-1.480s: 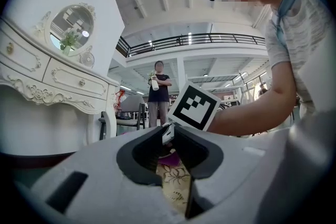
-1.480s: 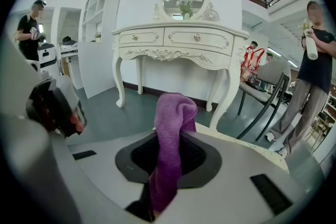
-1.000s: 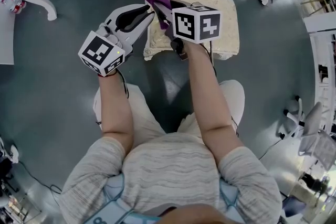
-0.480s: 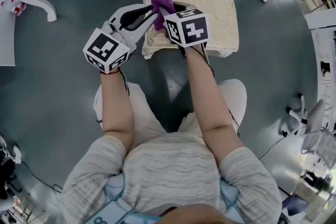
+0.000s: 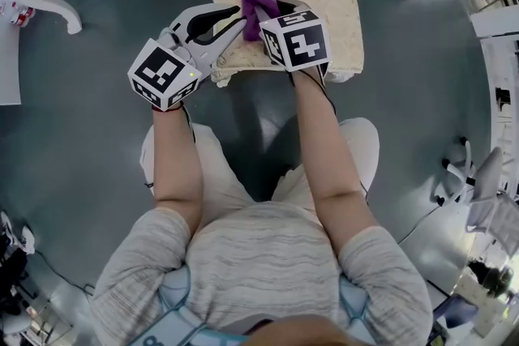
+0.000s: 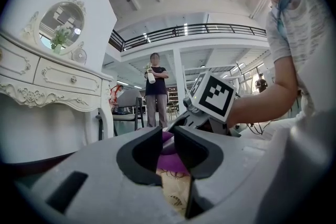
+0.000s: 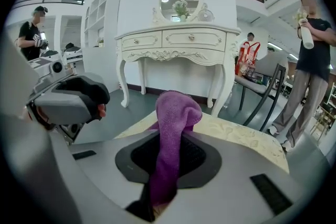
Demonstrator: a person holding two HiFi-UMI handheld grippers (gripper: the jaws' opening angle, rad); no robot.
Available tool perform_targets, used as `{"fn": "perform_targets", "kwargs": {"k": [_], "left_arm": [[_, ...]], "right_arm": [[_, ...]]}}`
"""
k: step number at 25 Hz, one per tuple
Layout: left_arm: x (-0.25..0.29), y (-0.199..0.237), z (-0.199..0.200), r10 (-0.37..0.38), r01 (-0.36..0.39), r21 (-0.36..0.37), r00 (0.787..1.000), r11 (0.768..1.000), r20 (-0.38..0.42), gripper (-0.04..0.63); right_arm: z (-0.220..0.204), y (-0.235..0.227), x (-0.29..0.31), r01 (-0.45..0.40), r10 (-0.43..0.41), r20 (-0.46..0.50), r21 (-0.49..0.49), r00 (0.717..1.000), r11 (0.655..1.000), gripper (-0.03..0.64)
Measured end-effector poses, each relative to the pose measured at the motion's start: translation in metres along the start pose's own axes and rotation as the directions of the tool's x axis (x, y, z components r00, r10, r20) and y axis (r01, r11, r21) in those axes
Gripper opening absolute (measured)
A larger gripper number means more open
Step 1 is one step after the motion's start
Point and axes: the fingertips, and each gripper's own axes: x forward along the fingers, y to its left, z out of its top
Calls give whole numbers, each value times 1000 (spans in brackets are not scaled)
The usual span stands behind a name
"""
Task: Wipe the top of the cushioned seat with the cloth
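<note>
cloth between jaws: right gripper view

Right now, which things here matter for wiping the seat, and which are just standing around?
In use: purple cloth, cushioned seat, right gripper clamping the cloth.
Standing about: white dressing table, oval mirror, chair.

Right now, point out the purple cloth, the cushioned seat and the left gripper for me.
purple cloth [image 7: 176, 110]: right gripper view, on its bunched top fold.
cushioned seat [image 5: 336, 8]: head view, on the bare cream top towards the right side.
left gripper [image 5: 240, 17]: head view, midway between its two fingertips.
</note>
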Motion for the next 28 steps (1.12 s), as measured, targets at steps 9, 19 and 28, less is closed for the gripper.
{"fn": "perform_targets", "kwargs": {"k": [9,19,28], "left_arm": [[17,-10,-2,-36,36,7,999,999,-15,80],[27,-18,1,-65,65,17,998,998,-21,80],[36,-27,2,-90,91,23,996,996,-22,80]], "right_arm": [[-12,-25,-12,34,-34,-13,3,999,999,61],[-32,-64,-31,85,-85,-35,19,996,996,61],[-52,-103,-53,152,-150,-64,28,987,988,60]]}}
